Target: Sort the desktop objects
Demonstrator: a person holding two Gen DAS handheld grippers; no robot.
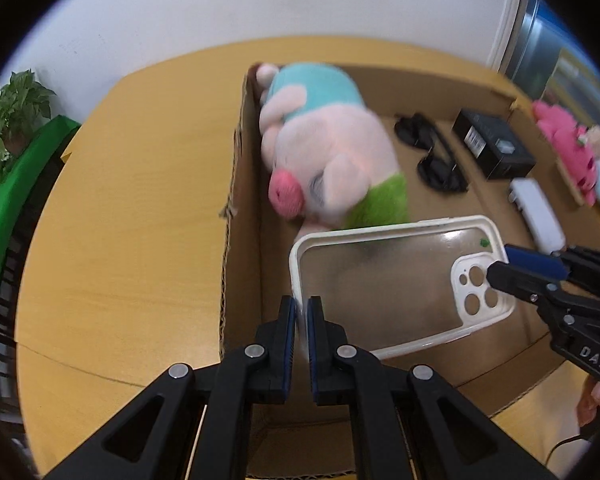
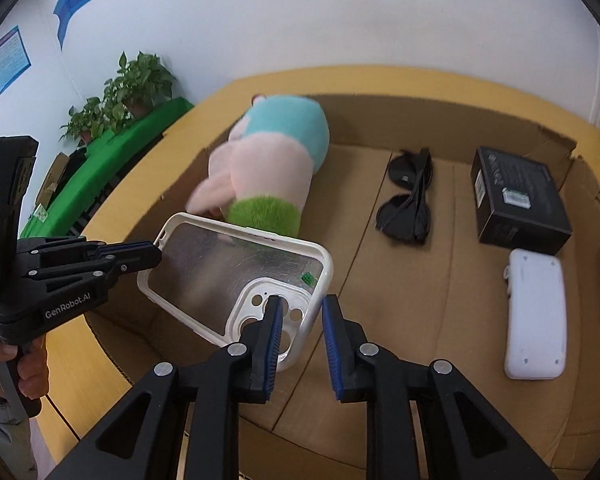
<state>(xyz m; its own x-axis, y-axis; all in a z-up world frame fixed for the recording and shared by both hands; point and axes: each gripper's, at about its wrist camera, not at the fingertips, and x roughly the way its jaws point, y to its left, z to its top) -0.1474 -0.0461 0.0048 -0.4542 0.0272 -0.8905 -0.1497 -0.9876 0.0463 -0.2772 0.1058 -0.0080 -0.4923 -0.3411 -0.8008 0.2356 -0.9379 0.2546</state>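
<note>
Over the box, the left gripper pinches the near-left rim of the case, held above the floor. The right gripper, spread, straddles its camera corner. If the left lets go before the right pinches, the case may drop onto the plush. Sunglasses, a black carton and a white device lie right, well apart.

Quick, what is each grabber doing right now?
Left gripper: shut on the phone case rim.
Right gripper: open around the case's camera corner.
</note>
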